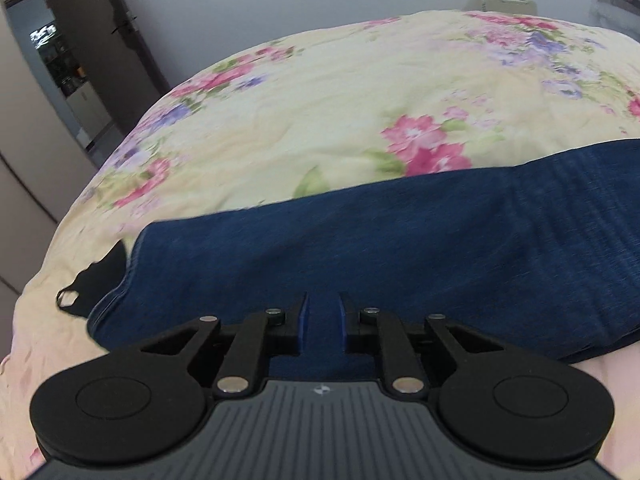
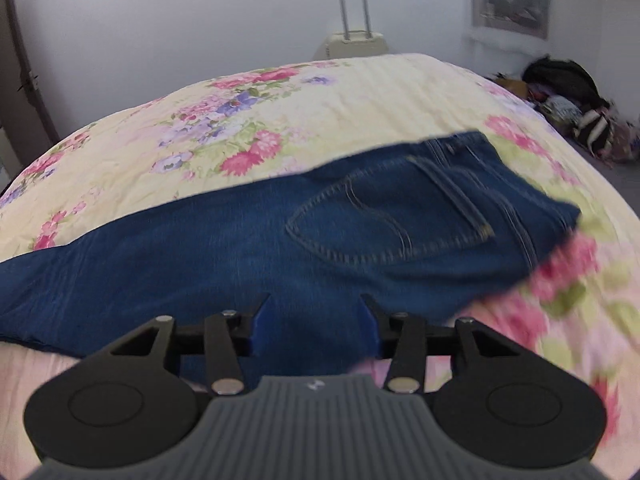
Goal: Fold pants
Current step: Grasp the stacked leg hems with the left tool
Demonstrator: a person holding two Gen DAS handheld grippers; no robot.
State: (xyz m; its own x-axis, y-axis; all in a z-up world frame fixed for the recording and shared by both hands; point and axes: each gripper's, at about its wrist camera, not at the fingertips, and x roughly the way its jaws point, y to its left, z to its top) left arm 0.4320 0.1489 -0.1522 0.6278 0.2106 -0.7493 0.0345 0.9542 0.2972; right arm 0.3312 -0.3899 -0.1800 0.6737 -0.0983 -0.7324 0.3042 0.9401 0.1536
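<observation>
Pants (image 2: 280, 240): legs stacked lengthwise across frame centre, crosswise folds outstanding; left gripper (image 1: 323, 312) narrowly parted, right gripper (image 2: 314, 316) spread, both empty.

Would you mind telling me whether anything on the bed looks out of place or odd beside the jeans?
One thing stands out: a small black item, perhaps a strap or a bit of clothing, lies on the floral bedspread at the leg end of the jeans, partly tucked under them. The jeans themselves lie flat, back pocket up.
</observation>
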